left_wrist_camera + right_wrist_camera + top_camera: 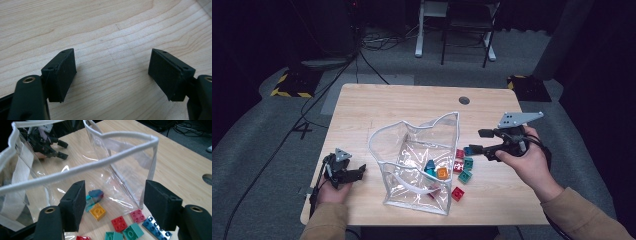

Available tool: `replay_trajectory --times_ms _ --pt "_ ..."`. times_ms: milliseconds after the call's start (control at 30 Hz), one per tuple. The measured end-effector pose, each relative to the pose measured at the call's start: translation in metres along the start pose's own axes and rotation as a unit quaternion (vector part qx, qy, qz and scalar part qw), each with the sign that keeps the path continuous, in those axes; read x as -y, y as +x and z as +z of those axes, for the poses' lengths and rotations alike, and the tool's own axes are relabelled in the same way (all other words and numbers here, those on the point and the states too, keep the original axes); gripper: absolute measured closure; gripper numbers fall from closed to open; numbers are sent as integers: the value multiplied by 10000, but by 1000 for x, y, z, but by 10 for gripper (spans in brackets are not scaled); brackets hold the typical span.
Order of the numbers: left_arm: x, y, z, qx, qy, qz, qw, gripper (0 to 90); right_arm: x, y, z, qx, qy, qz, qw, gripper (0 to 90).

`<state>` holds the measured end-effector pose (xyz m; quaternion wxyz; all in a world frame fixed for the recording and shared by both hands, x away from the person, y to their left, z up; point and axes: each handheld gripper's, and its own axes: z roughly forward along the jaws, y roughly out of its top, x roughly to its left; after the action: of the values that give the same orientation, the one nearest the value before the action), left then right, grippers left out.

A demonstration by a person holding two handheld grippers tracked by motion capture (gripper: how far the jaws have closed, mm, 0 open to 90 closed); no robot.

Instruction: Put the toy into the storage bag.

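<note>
1. One wooden table (377, 105) was seen carrying everything; a round hole (464, 100) was cut near its far edge, toward the right corner.
2. A clear plastic bag (412, 165) with white piping was set upright around the middle of the table, closer to the near edge, its mouth held open; an orange brick (97, 211) and a teal-and-blue piece (95, 195) were seen through its wall.
3. The right gripper (481, 141) was held just right of the bag, above the loose bricks, jaws spread wide with nothing pinched between them.
4. The left gripper (357, 171) was rested near the near-left corner of the table, well apart from the bag's left side; its jaws were spread over bare wood, nothing gripped.
5. Several loose bricks were scattered on the table against the bag's right side: a blue brick (156, 226), a teal brick (132, 232), a red brick (119, 223) and a pink brick (137, 215), lying close together.
</note>
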<state>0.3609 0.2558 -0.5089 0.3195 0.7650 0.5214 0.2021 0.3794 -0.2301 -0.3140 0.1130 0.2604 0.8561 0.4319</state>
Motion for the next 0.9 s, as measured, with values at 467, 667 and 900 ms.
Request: replay_trajectory --times_ms 467,667,900 --pt "0 0 0 6 2 -10 10000 226 51 10 22 -71 119 44 9999 323" --pt "0 0 0 1 0 -3 10000 226 80 20 41 -196 366 8 9991 323" --pt "0 0 0 4 1 -10 10000 226 106 31 59 -358 536 -72 9979 323"
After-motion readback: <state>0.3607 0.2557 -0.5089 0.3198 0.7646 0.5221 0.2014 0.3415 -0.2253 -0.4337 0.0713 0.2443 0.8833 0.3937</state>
